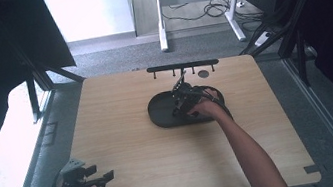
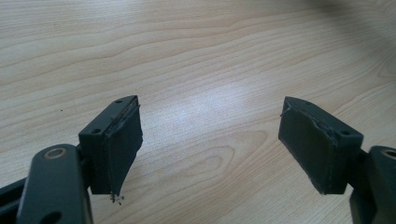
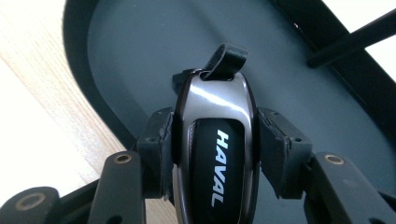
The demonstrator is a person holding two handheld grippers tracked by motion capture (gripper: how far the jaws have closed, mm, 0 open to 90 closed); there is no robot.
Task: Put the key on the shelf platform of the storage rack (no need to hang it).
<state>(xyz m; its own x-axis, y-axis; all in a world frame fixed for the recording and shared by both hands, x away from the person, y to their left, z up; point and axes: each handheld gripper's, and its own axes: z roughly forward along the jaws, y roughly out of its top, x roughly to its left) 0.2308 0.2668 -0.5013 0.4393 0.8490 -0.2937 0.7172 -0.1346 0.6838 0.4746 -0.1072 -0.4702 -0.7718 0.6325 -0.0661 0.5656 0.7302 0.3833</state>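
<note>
A glossy black car key fob marked HAVAL, with a short black strap loop at its top, sits between the jaws of my right gripper, which is shut on it. That gripper hovers over the dark oval tray at the back middle of the table. The tray's floor lies right behind the fob. My left gripper rests at the table's front left corner, open, with bare wood between its pads.
A black bar rack with several small hooks stands along the table's far edge, just behind the tray. A small dark round disc lies near it. Black frame posts flank the table.
</note>
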